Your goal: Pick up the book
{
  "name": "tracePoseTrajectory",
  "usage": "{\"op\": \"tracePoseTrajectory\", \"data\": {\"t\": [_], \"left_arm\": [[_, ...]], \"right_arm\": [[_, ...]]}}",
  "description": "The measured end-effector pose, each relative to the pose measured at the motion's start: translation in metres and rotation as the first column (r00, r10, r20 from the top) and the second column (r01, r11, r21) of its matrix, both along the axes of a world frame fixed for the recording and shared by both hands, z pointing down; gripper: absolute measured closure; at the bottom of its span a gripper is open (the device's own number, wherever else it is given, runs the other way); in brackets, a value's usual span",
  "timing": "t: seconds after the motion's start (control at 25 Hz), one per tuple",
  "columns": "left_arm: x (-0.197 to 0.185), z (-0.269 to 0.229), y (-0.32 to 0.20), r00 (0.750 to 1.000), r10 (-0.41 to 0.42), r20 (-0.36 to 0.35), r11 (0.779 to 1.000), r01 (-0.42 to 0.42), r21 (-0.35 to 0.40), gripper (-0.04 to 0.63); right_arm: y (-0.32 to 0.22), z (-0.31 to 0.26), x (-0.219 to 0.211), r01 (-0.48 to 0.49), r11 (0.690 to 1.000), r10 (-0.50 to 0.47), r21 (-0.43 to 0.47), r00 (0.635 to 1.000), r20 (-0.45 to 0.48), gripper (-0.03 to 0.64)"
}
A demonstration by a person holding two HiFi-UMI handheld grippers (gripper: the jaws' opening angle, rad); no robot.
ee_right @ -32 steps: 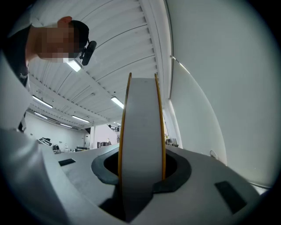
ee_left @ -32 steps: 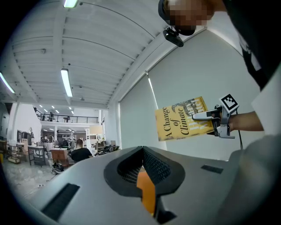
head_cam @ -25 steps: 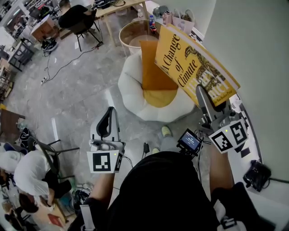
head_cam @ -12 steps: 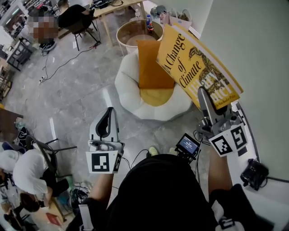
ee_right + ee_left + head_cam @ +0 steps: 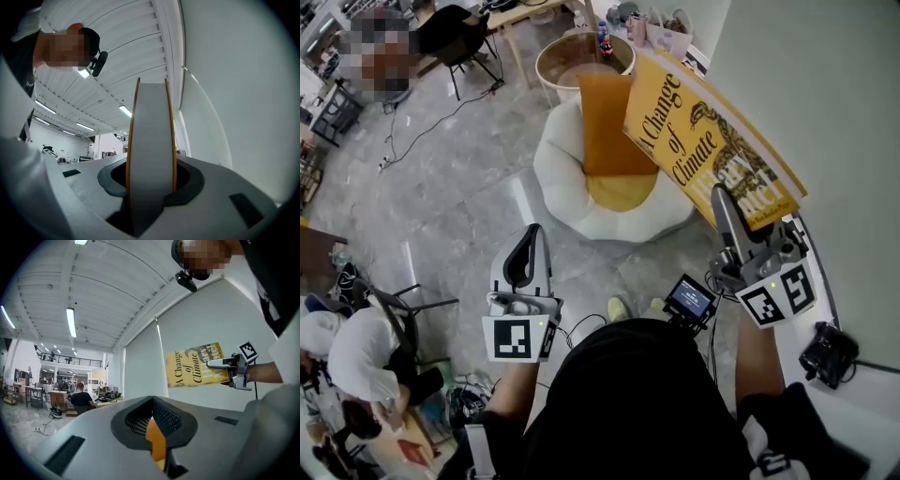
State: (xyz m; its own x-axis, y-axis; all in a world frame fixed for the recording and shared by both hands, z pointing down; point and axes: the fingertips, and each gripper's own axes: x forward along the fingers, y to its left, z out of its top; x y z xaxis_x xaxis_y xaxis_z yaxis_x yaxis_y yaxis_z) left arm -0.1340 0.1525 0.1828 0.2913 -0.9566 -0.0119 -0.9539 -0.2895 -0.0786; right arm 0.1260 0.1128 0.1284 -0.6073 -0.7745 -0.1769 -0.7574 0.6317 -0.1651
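Yellow hardback book (image 5: 703, 131), stiff, prob. heavy: R gripper (image 5: 722, 197) clamps its page edge, deeper bite safer; L gripper (image 5: 529, 236) jaws together, empty.

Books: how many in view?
1. The yellow book is clamped in the right gripper, held up beside the white wall. Others may be hidden farther off.

Yellow book (image 5: 703, 141) aloft, tilted, cover upward

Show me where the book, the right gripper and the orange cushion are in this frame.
book (image 5: 689, 131): head view, middle of its yellow front cover.
right gripper (image 5: 722, 199): head view, jaw tips clamped on the book's edge.
orange cushion (image 5: 605, 122): head view, centre of its face.
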Motion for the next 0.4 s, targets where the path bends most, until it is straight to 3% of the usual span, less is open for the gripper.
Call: {"op": "tracePoseTrajectory", "data": {"t": [0.24,0.4], "left_arm": [[0.033,-0.006,0.069,1.000,0.011,0.009,1.000,-0.011,0.017,0.584],[0.042,-0.004,0.085,1.000,0.015,0.020,0.999,-0.015,0.028,0.584]], "right_arm": [[0.073,-0.004,0.033,-0.012,1.000,0.012,0.015,1.000,0.006,0.465],[0.090,-0.001,0.043,-0.021,1.000,0.021,0.016,1.000,0.014,0.465]]}}
